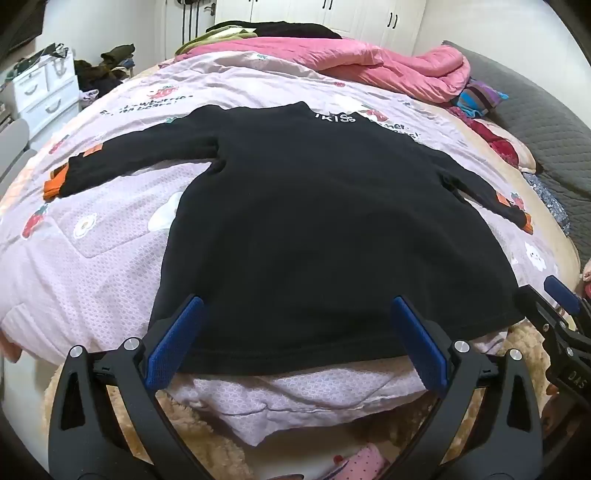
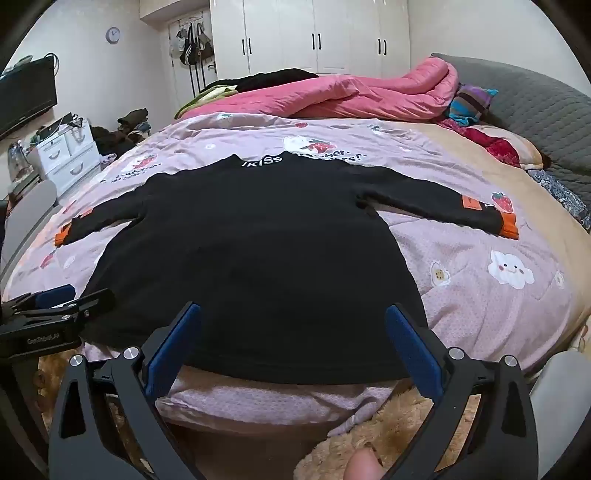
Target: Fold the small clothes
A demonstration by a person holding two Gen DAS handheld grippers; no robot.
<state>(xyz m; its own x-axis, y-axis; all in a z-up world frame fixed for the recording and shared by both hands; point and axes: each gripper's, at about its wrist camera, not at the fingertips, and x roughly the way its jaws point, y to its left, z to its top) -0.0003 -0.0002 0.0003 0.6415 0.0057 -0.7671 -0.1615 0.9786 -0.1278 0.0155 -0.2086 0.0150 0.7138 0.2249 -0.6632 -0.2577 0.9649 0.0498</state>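
Black sweater (image 1: 314,221) lies flat on bed quilt (image 1: 92,266), sleeves out. Left gripper (image 1: 295,332) & right gripper (image 2: 291,332) both spread wide at hem, holding nothing. Risk: pads pinch quilt w/ hem, dragging both.

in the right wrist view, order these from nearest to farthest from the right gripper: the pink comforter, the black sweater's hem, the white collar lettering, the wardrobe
1. hem, between the right gripper fingers
2. collar lettering, mid-bed
3. pink comforter, far side of the bed
4. wardrobe, back wall

Matt black fleecy cloth sweater (image 1: 314,206) lies on a soft, textured pink printed quilt (image 1: 92,266).
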